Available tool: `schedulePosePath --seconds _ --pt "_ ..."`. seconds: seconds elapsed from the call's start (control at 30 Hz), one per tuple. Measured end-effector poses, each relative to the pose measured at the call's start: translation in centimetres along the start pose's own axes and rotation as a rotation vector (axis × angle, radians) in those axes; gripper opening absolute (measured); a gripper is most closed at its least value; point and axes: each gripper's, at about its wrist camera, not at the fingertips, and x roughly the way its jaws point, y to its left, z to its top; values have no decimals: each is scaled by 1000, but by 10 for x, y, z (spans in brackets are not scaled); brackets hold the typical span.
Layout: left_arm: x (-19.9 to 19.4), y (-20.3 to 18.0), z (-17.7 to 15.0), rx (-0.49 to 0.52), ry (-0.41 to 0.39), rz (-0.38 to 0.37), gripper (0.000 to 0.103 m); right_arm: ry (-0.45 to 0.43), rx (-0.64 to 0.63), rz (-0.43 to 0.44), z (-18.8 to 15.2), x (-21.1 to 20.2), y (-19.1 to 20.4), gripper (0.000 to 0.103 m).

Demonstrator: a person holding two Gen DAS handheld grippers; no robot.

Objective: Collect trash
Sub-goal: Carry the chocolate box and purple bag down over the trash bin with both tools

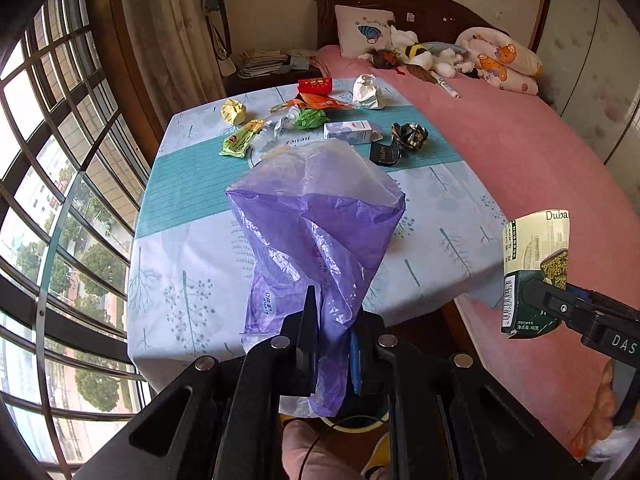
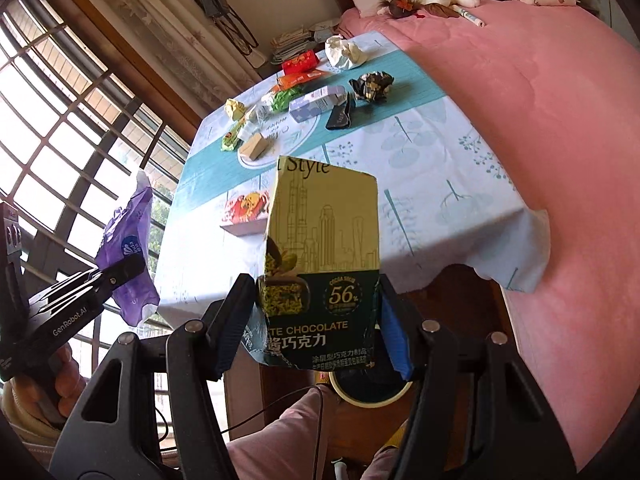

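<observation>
The left gripper (image 1: 334,344) is clamped on a translucent purple plastic bag (image 1: 316,236), crumpled, its mouth gaping upward above the near edge of the table (image 1: 192,208). Toward twelve o'clock on the tablecloth, wrappers lie scattered: a yellow paper ball (image 1: 233,111), a green wrapper (image 1: 240,142), a red pack (image 1: 315,85), a lilac carton (image 1: 352,132). At three o'clock the right gripper (image 2: 318,320) pinches a torn green-and-cream chocolate box (image 2: 322,264), held upright in the air before the table.
</observation>
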Motion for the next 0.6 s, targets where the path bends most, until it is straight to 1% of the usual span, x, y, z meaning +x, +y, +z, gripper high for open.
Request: schedulePosePath --seconds 0.13,0.23,0.3,0.47,0.53,0.6 --pt "-14 -23 -44 10 36 -7 12 68 -1 2 -36 1 -20 57" --pt "-19 -37 -69 55 63 -17 12 117 25 6 -60 11 -34 57" --pt "-13 -46 -81 86 87 -26 12 151 44 0 -75 23 -42 57" --pt "26 -59 -112 118 193 -56 12 223 78 -37 -109 60 -53 57" --pt "48 -63 -127 122 235 -75 12 255 88 -59 -125 79 -59 57" --pt "81 -62 -140 129 280 -93 12 284 99 -88 -142 101 -66 58"
